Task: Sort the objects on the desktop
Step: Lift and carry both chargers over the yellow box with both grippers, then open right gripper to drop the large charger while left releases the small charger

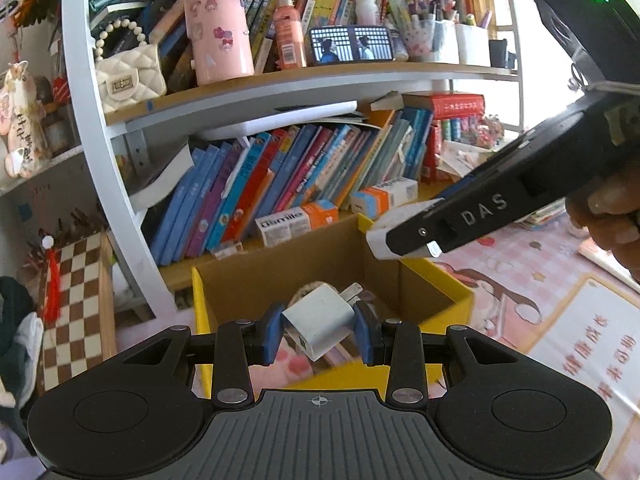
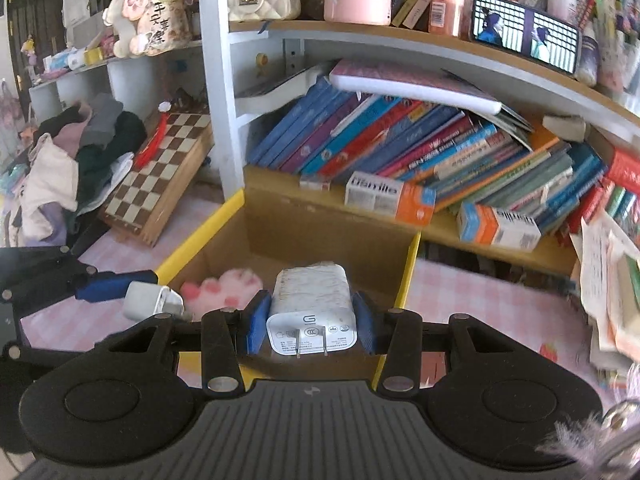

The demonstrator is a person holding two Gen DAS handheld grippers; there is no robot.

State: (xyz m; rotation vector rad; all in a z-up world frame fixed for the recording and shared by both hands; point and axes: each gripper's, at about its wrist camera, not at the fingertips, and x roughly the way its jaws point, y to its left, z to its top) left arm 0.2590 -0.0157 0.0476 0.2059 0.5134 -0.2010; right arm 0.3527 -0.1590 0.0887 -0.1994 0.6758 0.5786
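A small white charger (image 1: 318, 320) is clamped between the blue pads of the left gripper (image 1: 318, 330), tilted, prongs pointing up and away. It is held above the near edge of a yellow-rimmed cardboard box (image 1: 452, 280) that is set on a pink checked tablecloth (image 1: 500, 256). The same charger (image 2: 150, 300) and the left gripper's blue finger (image 2: 114, 284) are seen at the left of the right wrist view, over the box's left rim.

A larger white power adapter (image 2: 312, 312) is gripped by the right gripper (image 2: 311, 326), pads pressed on both sides, prongs facing the camera. It is held over the near part of the box (image 2: 408, 268). In the left wrist view the right gripper (image 1: 404, 240) is seen from the side at the right, over the box's far right corner, with a white end of the adapter (image 1: 380, 236) showing at its tip; part of a hand (image 1: 612, 216) is visible behind it.

Inside the box a pink and white paw-shaped soft item (image 2: 228, 284) is seen. Behind the box, a bookshelf (image 2: 400, 144) with leaning books is seen, and two orange-and-white cartons (image 2: 390, 196) are laid on its lower board. A chessboard (image 2: 160, 176) is leaned at the left.
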